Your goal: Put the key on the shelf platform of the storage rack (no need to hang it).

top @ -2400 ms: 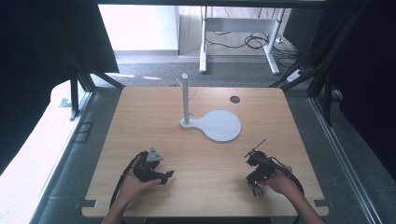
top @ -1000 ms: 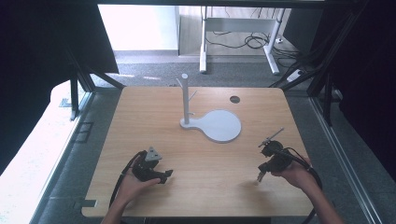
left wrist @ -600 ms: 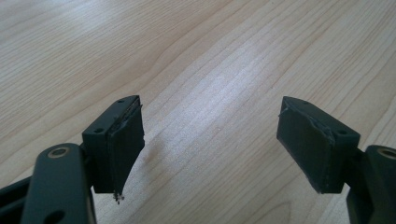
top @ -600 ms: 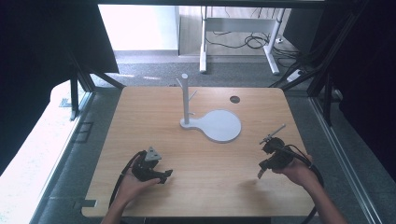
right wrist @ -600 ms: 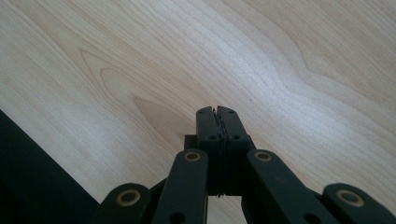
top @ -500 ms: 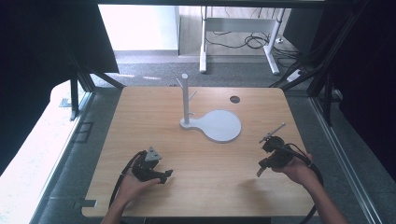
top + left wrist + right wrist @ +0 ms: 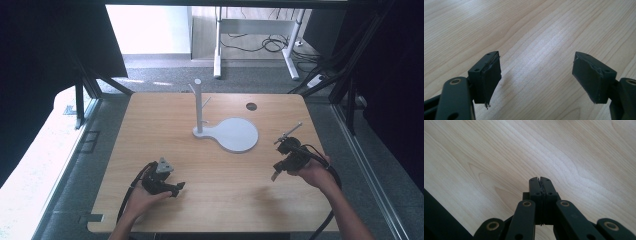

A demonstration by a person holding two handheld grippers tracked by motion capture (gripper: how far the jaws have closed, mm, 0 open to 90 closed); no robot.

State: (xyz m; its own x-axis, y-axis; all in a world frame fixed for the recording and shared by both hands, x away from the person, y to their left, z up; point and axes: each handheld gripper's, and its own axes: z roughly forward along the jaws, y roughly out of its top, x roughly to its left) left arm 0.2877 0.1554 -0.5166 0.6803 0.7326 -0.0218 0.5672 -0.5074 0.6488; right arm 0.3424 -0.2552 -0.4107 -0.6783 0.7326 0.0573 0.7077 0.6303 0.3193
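Note:
A white stand [image 7: 198, 107] with an upright post and short pegs rises from a round white base plate [image 7: 235, 134] in the middle of the wooden table [image 7: 150, 115]. My left gripper [image 7: 177, 187] lies low at the front left in a hand. Its two black pads [image 7: 490, 75] stand wide apart over bare wood, so my left gripper [image 7: 536, 80] is open and holds nothing. My right gripper [image 7: 274, 175] hangs over the front right of the table, right of the base plate. Its jaws press flat together, so my right gripper [image 7: 540, 180] is shut with nothing in it.
A small dark round hole [image 7: 251, 106] sits in the tabletop behind the base plate. Black frame struts [image 7: 345, 85] flank the table. Desk legs [image 7: 218, 45] and cables [image 7: 270, 44] lie on the floor beyond. The table's edge [image 7: 444, 215] cuts the right gripper view's lower left.
My right gripper has risen a little and drifted slightly away from the front edge. The left gripper and the stand have kept still.

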